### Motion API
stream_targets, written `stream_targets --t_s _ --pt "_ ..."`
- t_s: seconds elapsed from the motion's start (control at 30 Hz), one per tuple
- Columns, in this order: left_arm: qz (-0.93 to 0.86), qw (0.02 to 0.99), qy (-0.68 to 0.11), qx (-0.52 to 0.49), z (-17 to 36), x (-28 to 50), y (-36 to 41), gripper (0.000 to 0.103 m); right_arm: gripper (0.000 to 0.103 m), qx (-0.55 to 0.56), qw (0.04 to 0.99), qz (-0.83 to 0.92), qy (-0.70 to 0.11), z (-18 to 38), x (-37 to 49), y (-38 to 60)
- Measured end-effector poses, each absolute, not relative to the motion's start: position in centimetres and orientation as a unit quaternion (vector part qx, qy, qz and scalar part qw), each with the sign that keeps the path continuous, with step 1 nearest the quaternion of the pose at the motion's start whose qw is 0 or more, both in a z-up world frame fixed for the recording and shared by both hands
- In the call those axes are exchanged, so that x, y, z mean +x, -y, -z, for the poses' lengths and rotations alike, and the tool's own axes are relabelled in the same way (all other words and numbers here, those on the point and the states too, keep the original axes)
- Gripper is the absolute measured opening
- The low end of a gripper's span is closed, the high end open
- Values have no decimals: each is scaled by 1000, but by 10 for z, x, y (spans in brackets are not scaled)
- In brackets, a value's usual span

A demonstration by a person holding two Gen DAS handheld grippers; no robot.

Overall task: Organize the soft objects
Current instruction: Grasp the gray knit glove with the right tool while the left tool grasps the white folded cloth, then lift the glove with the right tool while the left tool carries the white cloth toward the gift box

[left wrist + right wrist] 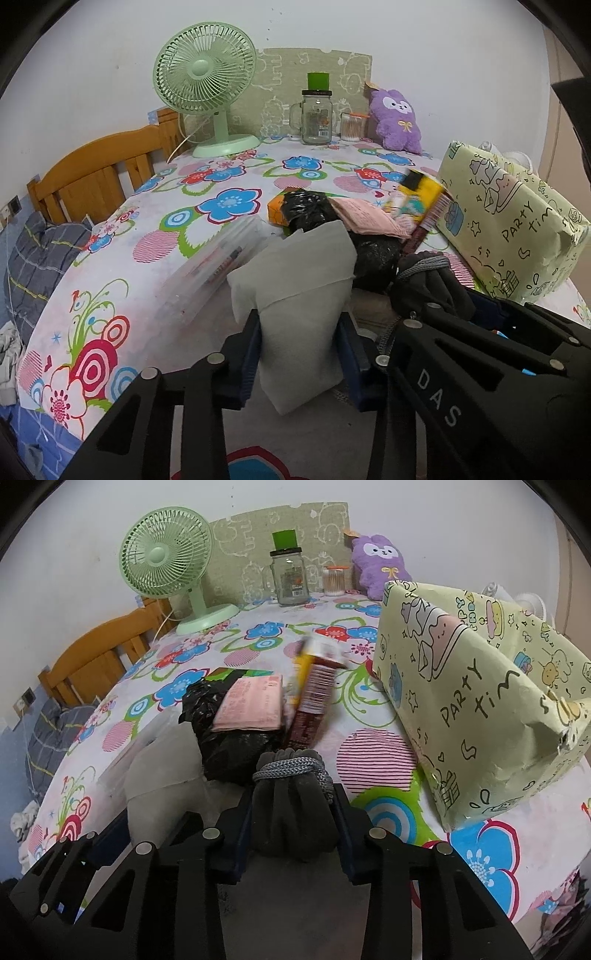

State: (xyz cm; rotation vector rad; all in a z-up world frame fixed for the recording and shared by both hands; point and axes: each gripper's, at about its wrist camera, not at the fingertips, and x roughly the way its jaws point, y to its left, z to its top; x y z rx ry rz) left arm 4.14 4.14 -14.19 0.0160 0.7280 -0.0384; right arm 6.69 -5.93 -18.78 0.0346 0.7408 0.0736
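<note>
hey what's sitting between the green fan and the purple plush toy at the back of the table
In both wrist views, a glass mug jar with a green cup on its lid, then a small clear jar of cotton swabs, stand between the fan and the plush.

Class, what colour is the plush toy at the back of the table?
Purple plush toy, clearest in the left wrist view.

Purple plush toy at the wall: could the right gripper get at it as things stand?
Probably not yet: the right gripper is shut on a dark drawstring pouch, and the purple plush toy sits far back, behind the wrapped box.
</note>
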Motion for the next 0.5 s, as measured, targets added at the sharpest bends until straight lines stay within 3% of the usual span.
stream_targets --t_s 0.5 --pt "14 942 -336 6 113 31 -40 26 40 23 940 -49 -338 163 55 59"
